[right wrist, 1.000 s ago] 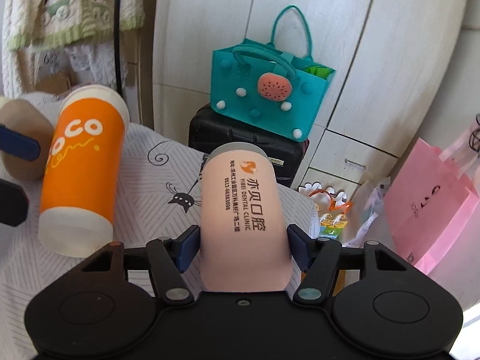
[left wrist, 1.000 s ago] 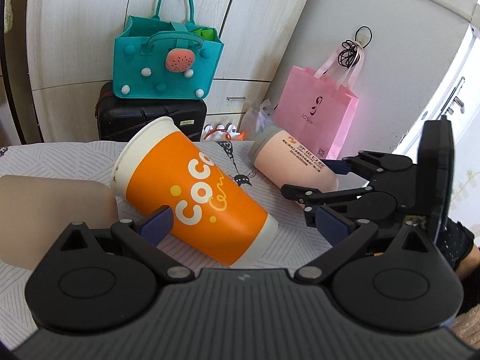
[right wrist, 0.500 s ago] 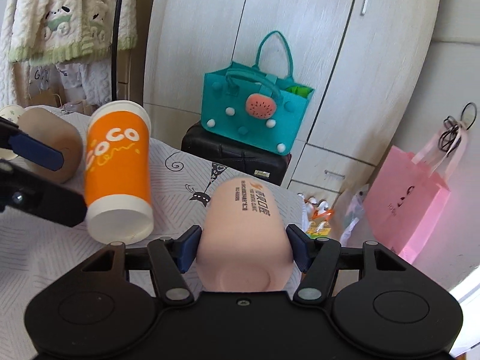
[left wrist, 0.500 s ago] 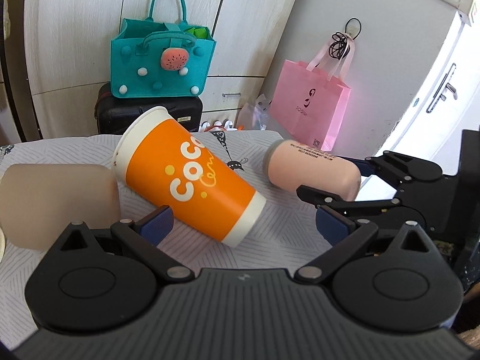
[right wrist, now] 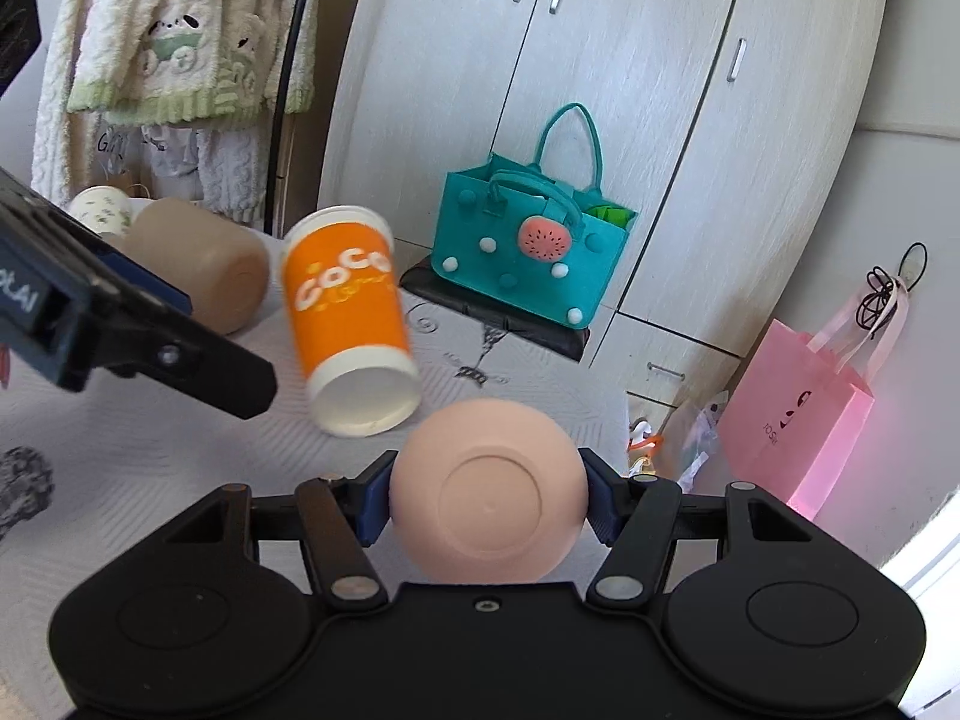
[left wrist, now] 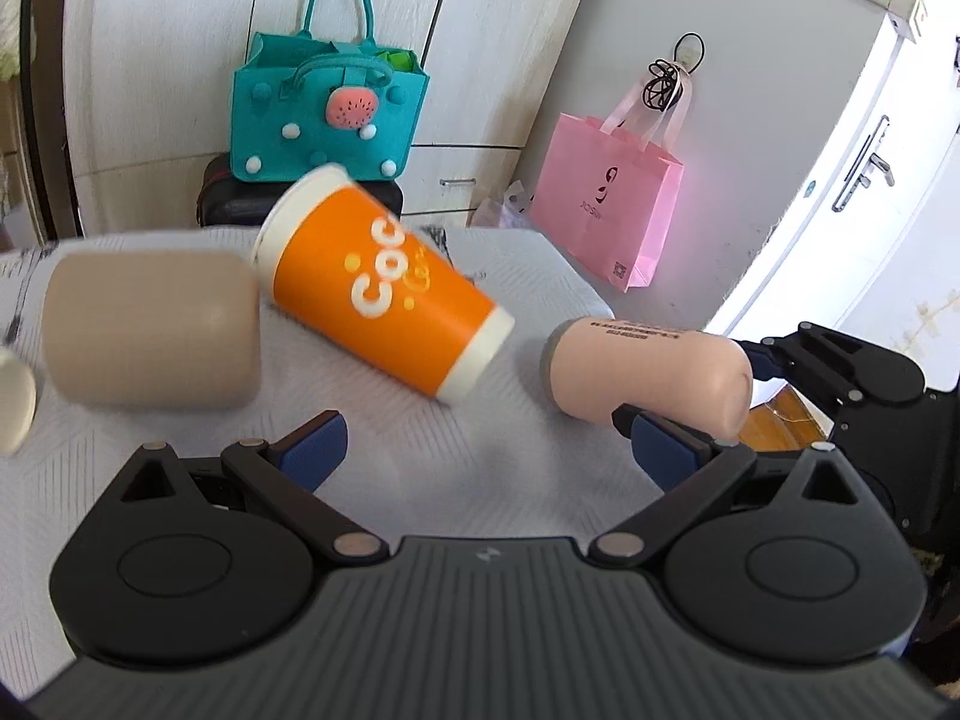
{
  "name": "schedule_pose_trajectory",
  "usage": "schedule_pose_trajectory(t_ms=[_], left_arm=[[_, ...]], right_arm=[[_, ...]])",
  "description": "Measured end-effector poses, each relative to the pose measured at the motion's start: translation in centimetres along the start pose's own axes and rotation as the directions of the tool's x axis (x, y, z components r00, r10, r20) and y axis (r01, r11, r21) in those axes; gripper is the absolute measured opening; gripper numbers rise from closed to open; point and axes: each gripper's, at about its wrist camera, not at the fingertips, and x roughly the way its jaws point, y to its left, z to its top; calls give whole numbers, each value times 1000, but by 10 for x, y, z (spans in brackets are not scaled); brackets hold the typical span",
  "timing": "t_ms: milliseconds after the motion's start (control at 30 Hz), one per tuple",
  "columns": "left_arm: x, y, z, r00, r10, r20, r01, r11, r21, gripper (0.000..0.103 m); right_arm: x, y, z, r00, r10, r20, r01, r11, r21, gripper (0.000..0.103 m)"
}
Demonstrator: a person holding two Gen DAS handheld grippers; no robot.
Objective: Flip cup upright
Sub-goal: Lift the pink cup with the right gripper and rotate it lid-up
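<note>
Lying sideways above the table [left wrist: 540,480] edge at 3 o'clock, the pink plastic cup [right wrist: 487,501] is clamped near its base by the right hand-held gripper [right wrist: 485,504]; judged light, stiff, slippery. Left hand-held gripper [left wrist: 480,450] is spread wide, empty.

Black claw [left wrist: 489,441]; blue pads [left wrist: 312,450]; silver rivets.

Bright daylight from the right — fisheye-bowed edges, motion blur on the orange cup [left wrist: 384,294].
</note>
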Motion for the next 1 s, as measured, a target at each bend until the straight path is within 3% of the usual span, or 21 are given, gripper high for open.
schedule_pose_trajectory(t_ms=[167, 467, 633, 900, 1000], left_arm=[[-13, 5, -20, 1000, 15, -26, -15, 1000, 2, 102], [-47, 25, -43, 999, 15, -51, -18, 998, -54, 102], [-66, 40, -47, 999, -13, -51, 7, 995, -101, 102], [-99, 56, -55, 1000, 14, -16, -16, 994, -108, 103], [-100, 69, -57, 999, 35, -22, -38, 987, -157, 103]], right_arm=[[-22, 23, -12, 1000, 9, 16, -9, 1000, -2, 67], [-44, 49, -12, 990, 136, -21, -135, 989, 59, 67], [-52, 69, -8, 974, 225, -24, -223, 973, 54, 67], [-46, 97, 7, 958, 285, -1, -285, 958, 27, 67], [-43, 108, 13, 945, 327, 8, -327, 945, 1, 67]])
